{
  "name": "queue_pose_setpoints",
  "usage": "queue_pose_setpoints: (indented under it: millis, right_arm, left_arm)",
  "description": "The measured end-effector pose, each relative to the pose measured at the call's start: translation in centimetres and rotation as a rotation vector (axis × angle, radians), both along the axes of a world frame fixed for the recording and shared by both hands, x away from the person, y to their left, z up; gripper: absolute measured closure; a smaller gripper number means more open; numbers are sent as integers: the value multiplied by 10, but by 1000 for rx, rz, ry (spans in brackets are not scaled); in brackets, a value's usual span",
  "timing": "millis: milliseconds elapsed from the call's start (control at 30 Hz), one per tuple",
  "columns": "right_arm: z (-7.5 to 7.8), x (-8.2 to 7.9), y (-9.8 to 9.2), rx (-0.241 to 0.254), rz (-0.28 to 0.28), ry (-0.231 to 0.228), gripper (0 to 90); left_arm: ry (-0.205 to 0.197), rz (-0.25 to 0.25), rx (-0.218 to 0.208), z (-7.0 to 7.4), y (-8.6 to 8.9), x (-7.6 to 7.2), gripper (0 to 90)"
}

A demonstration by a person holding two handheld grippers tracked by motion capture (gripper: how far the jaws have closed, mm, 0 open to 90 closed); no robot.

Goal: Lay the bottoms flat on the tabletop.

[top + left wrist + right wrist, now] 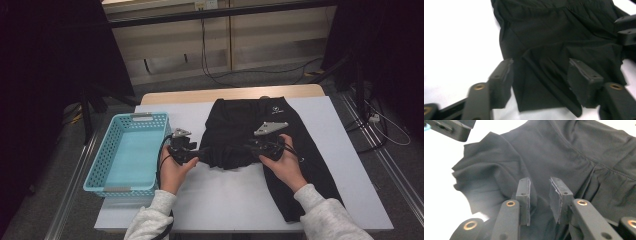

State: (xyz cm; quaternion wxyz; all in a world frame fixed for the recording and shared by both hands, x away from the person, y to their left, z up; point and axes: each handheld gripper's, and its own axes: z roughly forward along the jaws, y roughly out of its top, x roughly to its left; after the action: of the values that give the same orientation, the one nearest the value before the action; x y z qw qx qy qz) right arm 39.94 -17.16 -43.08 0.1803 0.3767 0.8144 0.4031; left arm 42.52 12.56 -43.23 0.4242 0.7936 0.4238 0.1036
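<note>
A black pair of trousers (240, 122) lies on the white table cover (235, 200), waistband at the far side. One leg is folded back and bunched between my hands; the other runs toward the front right edge. My left gripper (201, 153) rests at the left end of the bunched fold. In the left gripper view its jaws (540, 72) stand wide apart, with the cloth's (544, 32) folded edge lying loose between them. My right gripper (250, 148) is at the fold's right end. Its pads (540, 188) are parted by a narrow gap just above the cloth (554, 150), gripping nothing.
A light blue plastic basket (100, 167) stands empty at the table's left edge, close to my left hand. Bare white cover lies in front of the trousers. Cables trail on the floor beyond the table's far edge.
</note>
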Motion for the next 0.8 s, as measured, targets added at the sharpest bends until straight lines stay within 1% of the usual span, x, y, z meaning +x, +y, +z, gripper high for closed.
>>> queue_pose_setpoints:
  millis: [33, 133, 233, 300, 467, 533, 633, 667, 733, 800]
  right_arm:
    - [1, -4, 0, 5, 9, 3, 681]
    - [2, -16, 2, -13, 57, 0, 668]
    - [3, -24, 7, -5, 96, -1, 666]
    - [3, -27, 13, 5, 132, 3, 660]
    - [-3, -29, 35, -30, 186, 11, 650]
    - [-7, -28, 44, -50, 193, 15, 629]
    - [-12, -26, 54, -63, 182, 22, 618]
    - [-14, -25, 59, -85, 183, 15, 614]
    - [-17, -23, 62, -121, 167, 7, 614]
    - [-19, -20, 62, -129, 148, 14, 637]
  left_arm:
    - [-2, -8, -1, 2, 0, -1, 326]
    - [8, -22, -12, 5, -1, -5, 282]
    - [8, -28, -8, 8, -1, -7, 258]
    - [4, -27, -5, 9, -1, -8, 250]
    - [-2, -32, -4, 9, -2, -9, 243]
    - [-2, -37, 4, 9, -1, -10, 242]
    - [-2, -32, -2, 9, 0, -11, 237]
    - [-1, -30, -6, 9, 0, -12, 233]
    - [-2, -31, -1, 9, 1, -13, 233]
    - [1, -39, 10, 8, 1, -14, 233]
